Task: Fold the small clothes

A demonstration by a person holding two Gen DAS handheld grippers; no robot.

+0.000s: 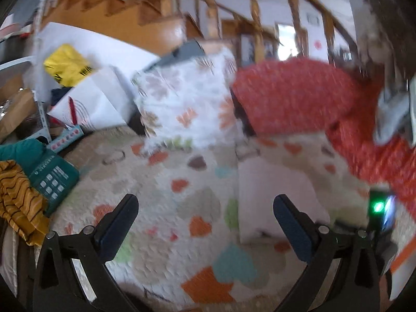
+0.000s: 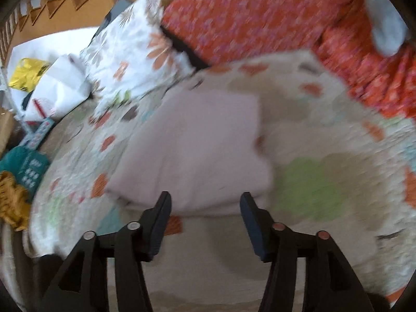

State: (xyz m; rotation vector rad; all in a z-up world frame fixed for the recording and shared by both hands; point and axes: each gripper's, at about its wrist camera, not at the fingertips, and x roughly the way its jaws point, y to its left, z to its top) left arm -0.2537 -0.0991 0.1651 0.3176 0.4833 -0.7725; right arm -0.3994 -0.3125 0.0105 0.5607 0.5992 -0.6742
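- Left gripper (image 1: pixel 205 209): jaws spread wide, nothing between them; raised above the patterned quilt (image 1: pixel 166 247), pointing down at a slant.
- Right gripper (image 2: pixel 205 205): jaws parted, empty; the pads press on nothing, though the near edge of the cloth shows in the gap beyond the tips.
- Pale pink garment (image 2: pixel 197 145): lies flat on the quilt as a folded, roughly rectangular pad; blur hides its seams. In the right wrist view it sits directly ahead of the right gripper, long axis running away from the tips and leaning left. In the left wrist view the same garment (image 1: pixel 273 195) lies ahead and to the right of the left gripper, clear of its fingers.
- Nearer hand, as judged: the right; its tips are just beside the garment's near edge, so any next pinch falls to it.
- Surroundings: floral pillow (image 1: pixel 187 101), red spotted cushion (image 1: pixel 293 93), teal and mustard clothes (image 1: pixel 23 179) at the quilt's left edge, well apart from the garment.
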